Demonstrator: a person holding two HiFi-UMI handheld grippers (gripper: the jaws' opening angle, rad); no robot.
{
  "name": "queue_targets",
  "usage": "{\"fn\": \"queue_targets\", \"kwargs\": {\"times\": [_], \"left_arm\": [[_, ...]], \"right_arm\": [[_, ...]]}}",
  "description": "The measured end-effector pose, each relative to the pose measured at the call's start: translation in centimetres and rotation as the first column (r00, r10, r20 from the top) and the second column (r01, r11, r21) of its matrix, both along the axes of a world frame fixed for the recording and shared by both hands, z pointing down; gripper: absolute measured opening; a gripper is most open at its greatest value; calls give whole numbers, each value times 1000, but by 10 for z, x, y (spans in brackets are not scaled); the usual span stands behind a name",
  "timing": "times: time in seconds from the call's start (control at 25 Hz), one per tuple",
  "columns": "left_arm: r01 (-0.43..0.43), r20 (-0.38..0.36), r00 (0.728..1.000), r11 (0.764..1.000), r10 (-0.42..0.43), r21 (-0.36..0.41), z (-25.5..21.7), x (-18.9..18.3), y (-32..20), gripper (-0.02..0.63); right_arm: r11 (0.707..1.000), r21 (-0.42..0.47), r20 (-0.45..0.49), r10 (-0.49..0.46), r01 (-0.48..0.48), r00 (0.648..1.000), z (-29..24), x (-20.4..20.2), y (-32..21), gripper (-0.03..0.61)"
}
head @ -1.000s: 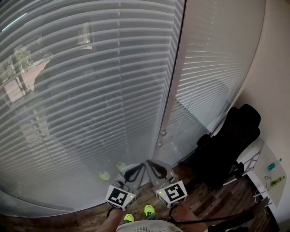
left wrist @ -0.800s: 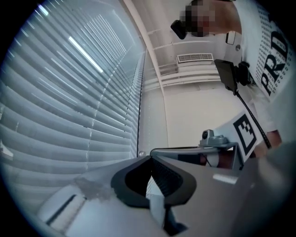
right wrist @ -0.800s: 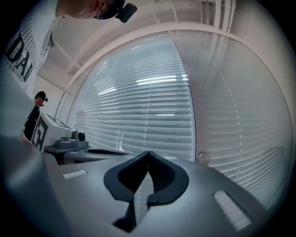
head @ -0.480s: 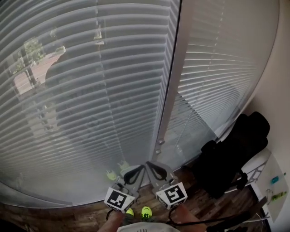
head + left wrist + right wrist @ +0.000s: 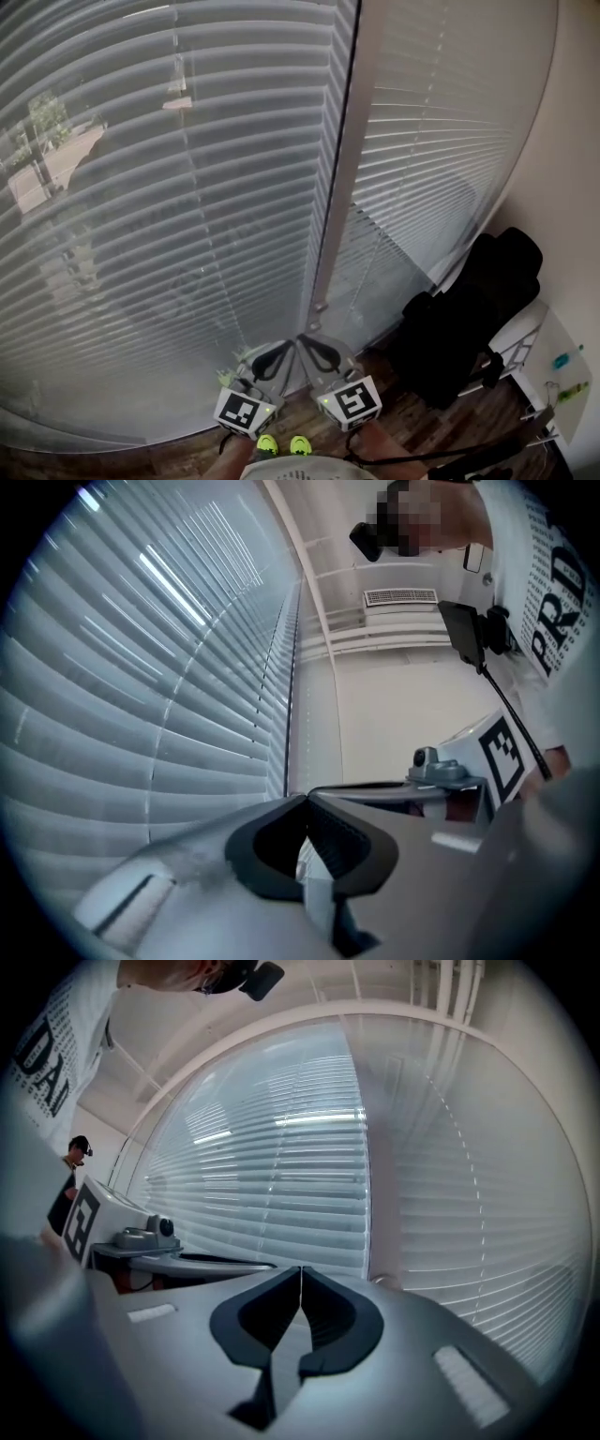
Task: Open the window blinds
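- Window blinds (image 5: 169,187): lowered across 2 panes, slats tilted shut, either side of the window's upright post (image 5: 339,178); nothing opened yet, seemingly.
- Left gripper (image 5: 305,801): pinched shut, empty, held low by the post's foot, probably poised to reach up toward the slats.
- Right gripper (image 5: 300,1271): likewise closed on nothing, just beside it.

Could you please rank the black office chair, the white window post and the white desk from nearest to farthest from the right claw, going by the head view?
1. White window post: its foot stands just ahead of the right claw.
2. Black office chair: off to the right.
3. White desk: at the far right edge, beyond the chair.
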State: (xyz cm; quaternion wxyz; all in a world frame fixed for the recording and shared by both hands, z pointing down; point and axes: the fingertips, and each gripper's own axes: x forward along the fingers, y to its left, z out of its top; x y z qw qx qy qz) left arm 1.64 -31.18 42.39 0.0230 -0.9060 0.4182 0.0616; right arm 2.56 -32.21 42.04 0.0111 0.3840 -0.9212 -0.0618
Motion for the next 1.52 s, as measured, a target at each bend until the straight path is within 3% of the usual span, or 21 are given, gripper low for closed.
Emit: {"fn": "queue_targets", "kwargs": {"times": [0.36,0.56,0.84,1.2,1.36,1.52], "left_arm": [[-2,39,999,1000,3,-6,0,-1,-20,-8],[9,45,999,1000,-8,-18,5,-3,-28,-8],[22,40,999,999,-21,-27,9,0,-34,-8],[28,38,999,999,-26,-34,13,1,-37,-8],[36,39,999,999,-35,-33,12,1,-39,-8],[23,40,999,999,-22,-32,13,4,-39,-8]], "right_arm": [[989,104,-58,115,-109,992,-15,19,-29,133],[974,150,-93,185,-170,978,-15,30,-44,164],[971,157,-148,206,-182,967,-3,34,-55,192],[974,162,-210,192,-160,959,6,35,-69,190],[967,184,-206,214,-177,955,5,36,-73,146],[967,190,-199,209,-172,957,5,36,-72,146]]}}
